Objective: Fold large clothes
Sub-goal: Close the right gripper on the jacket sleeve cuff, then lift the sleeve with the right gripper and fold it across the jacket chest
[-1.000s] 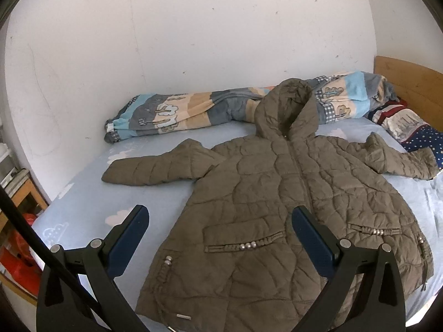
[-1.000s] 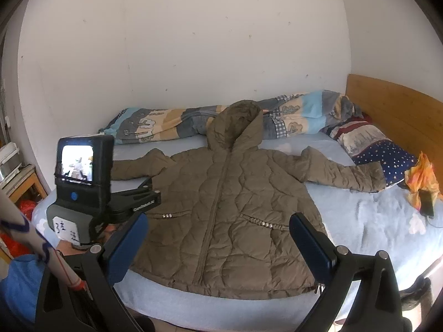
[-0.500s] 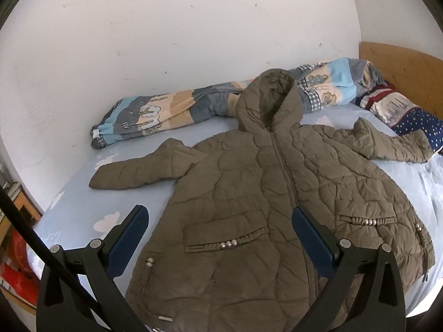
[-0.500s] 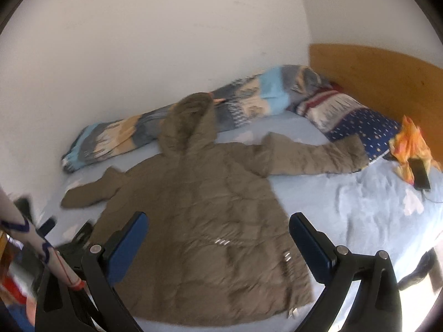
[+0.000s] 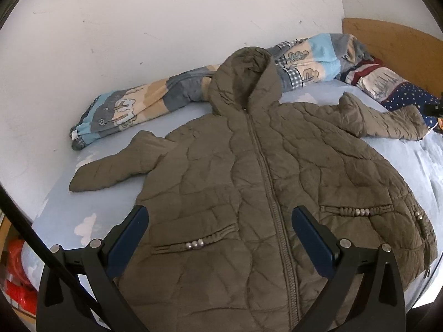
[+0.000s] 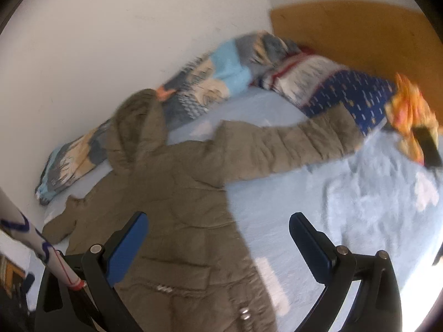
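A large olive quilted hooded jacket lies spread flat, front up, on a light blue bed, zipper closed and both sleeves stretched out. My left gripper is open and empty above the jacket's lower front. In the right wrist view the jacket lies left of centre, blurred, with its right sleeve reaching toward the pillows. My right gripper is open and empty above the jacket's right side edge and the bare sheet.
A rolled patterned quilt lies along the wall behind the hood. Pillows sit by the wooden headboard. An orange cloth with a dark phone lies beside the right sleeve. Red items sit off the bed's left edge.
My left gripper has moved closer over the jacket. My right gripper has swung right, toward the right sleeve and pillows. The jacket has not moved.
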`<state>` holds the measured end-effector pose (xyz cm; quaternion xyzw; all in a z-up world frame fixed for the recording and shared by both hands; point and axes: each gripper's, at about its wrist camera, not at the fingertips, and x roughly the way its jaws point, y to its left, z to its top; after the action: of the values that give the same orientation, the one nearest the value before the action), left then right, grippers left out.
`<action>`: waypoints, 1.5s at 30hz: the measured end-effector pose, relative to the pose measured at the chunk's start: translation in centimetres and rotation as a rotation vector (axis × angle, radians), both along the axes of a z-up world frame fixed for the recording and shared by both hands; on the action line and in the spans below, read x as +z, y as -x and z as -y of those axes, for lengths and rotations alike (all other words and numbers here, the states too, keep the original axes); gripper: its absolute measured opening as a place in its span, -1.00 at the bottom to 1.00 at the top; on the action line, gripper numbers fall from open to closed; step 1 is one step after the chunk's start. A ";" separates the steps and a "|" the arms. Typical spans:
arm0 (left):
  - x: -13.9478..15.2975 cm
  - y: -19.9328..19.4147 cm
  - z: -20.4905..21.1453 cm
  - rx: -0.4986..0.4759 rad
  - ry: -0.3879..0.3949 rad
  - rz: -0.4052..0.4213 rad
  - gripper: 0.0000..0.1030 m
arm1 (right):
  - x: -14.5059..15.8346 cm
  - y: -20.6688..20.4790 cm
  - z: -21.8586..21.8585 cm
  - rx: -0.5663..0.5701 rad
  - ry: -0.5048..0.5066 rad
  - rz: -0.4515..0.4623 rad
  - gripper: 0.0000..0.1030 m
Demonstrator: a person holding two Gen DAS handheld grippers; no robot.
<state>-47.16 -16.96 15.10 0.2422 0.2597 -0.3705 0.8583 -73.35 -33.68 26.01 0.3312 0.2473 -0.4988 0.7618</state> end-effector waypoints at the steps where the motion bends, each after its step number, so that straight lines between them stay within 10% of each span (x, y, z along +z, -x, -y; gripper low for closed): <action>1: -0.1 0.1 0.3 -0.008 -0.003 -0.004 1.00 | -0.6 0.5 0.8 -0.016 -0.020 0.010 1.00; 19: -2.6 -3.0 5.9 -0.024 -0.074 -0.080 1.00 | -8.3 16.9 15.3 -0.417 -0.256 0.537 0.78; 36: -5.9 -4.7 7.3 -0.033 -0.153 -0.099 1.00 | -12.7 19.9 25.9 -0.467 -0.193 0.397 0.33; 41: -6.1 -5.3 7.4 0.000 -0.153 -0.093 1.00 | -13.9 20.0 27.1 -0.454 -0.187 0.346 -0.45; 45: -5.6 -5.4 7.2 0.016 -0.133 -0.097 1.00 | -11.8 19.3 26.8 -0.457 -0.136 0.321 -0.64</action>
<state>-41.78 -24.14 9.45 0.2785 0.3269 -0.3567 0.8297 -92.66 -60.45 14.19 0.5034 0.0752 -0.5812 0.6350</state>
